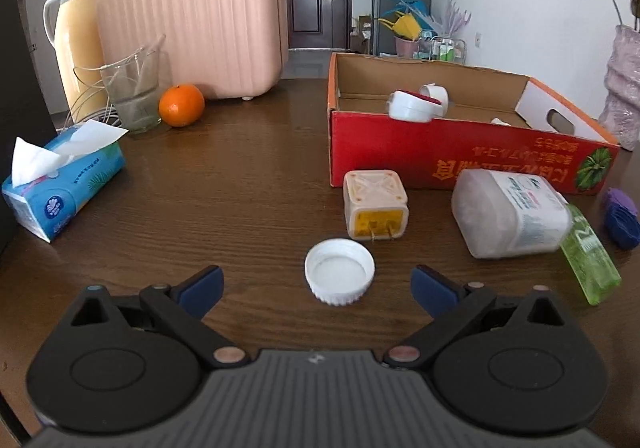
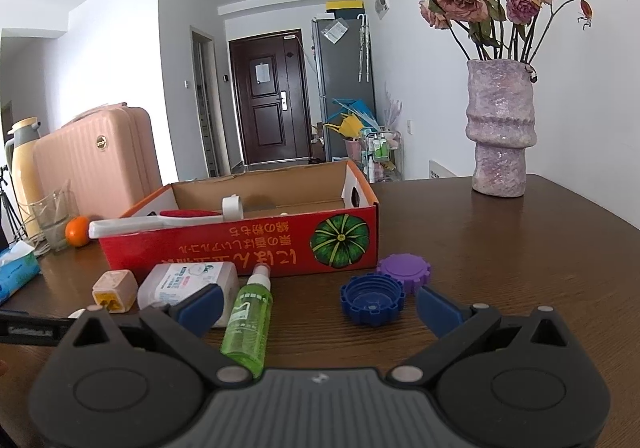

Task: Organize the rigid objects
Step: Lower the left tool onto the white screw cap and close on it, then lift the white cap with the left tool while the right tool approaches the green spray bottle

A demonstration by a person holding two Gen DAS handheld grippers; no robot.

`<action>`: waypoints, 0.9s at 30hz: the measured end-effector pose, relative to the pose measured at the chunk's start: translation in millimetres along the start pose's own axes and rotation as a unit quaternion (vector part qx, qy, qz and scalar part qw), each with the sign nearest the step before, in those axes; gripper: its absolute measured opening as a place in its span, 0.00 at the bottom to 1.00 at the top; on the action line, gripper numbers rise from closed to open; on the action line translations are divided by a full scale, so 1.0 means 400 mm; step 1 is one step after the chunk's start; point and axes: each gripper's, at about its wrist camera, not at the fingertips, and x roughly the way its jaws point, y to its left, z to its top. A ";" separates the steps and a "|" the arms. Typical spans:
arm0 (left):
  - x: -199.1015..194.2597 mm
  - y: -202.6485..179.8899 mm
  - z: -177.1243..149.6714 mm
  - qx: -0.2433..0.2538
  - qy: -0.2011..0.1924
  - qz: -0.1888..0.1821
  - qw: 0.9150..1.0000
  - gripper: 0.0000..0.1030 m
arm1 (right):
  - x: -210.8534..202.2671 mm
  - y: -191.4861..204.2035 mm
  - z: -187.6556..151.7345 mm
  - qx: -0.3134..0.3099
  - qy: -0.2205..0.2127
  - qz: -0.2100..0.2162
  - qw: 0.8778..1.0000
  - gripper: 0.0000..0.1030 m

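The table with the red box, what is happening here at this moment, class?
A person holds two grippers, both open and empty. The left gripper sits low with the white cap between its fingers. The right gripper faces the blue cap and green spray bottle. The red box already holds a few white items; the charger and jar wait outside.

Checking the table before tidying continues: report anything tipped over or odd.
Two containers lie on their sides in front of the red cardboard box: the translucent white plastic jar and the green spray bottle. A white screw lid sits upside down, open side up. Nothing looks spilled.
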 end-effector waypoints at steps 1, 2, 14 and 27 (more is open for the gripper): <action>0.007 -0.001 0.004 0.001 -0.001 0.003 1.000 1.00 | 0.001 -0.003 0.000 0.002 0.000 -0.002 1.000 1.00; 0.014 -0.002 0.008 0.002 -0.001 0.006 1.000 0.99 | 0.001 -0.004 0.000 0.004 0.000 -0.004 1.000 1.00; 0.075 -0.003 0.030 0.008 0.025 -0.012 1.000 0.64 | 0.015 -0.026 0.002 0.021 -0.002 -0.024 0.999 1.00; 0.065 0.003 0.031 0.004 0.023 -0.038 0.999 0.39 | 0.026 -0.029 -0.005 0.023 0.005 -0.028 0.999 1.00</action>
